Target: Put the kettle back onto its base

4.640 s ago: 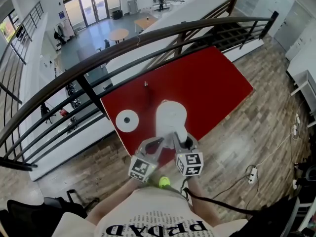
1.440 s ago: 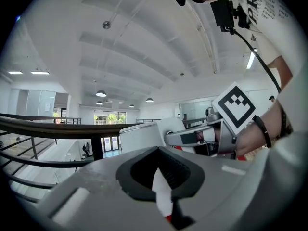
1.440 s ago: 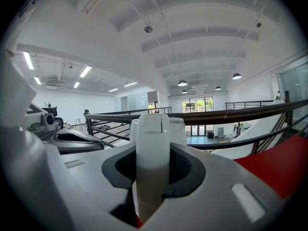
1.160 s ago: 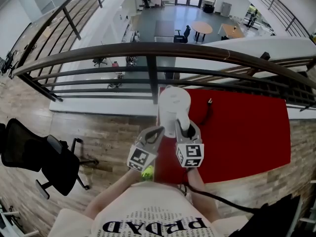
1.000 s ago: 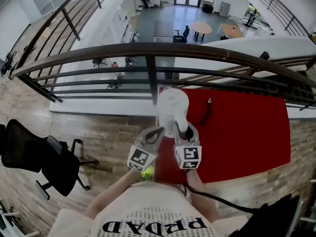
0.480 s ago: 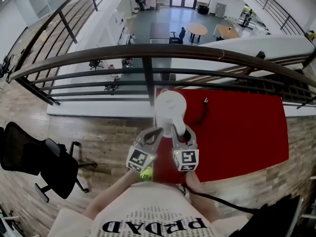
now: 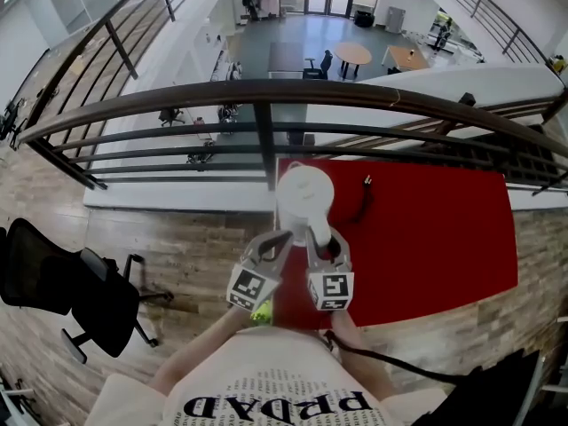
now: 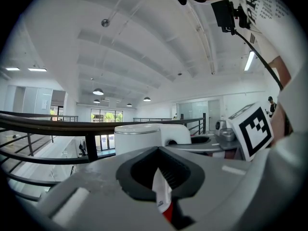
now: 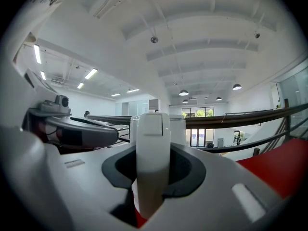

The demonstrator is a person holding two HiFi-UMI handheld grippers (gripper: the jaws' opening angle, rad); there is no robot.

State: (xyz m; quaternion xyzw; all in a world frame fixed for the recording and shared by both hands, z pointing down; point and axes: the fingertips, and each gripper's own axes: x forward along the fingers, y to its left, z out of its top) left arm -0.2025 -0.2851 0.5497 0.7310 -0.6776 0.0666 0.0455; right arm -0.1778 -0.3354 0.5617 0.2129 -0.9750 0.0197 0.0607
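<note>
A white kettle [image 7: 304,198] hangs over the left part of the red table [image 7: 426,238]. My right gripper [image 7: 327,240] is shut on its handle [image 9: 151,153], which stands upright between the jaws of that gripper [image 9: 153,174]. My left gripper [image 7: 282,238] is shut on nothing, just left of the kettle body [image 8: 139,136] and apart from it. Its tips [image 8: 158,150] meet. The base shows in no view. A black cord [image 7: 362,201] lies on the table right of the kettle.
A dark railing [image 7: 266,91] runs across right behind the table, with an open atrium below it. A black office chair [image 7: 80,291] stands on the wooden floor [image 7: 195,247] to the left. The person's torso fills the bottom of the head view.
Several seconds ago the round white base lay on the table left of the kettle; the view has since swung round and it no longer shows. In the last second both grippers barely moved.
</note>
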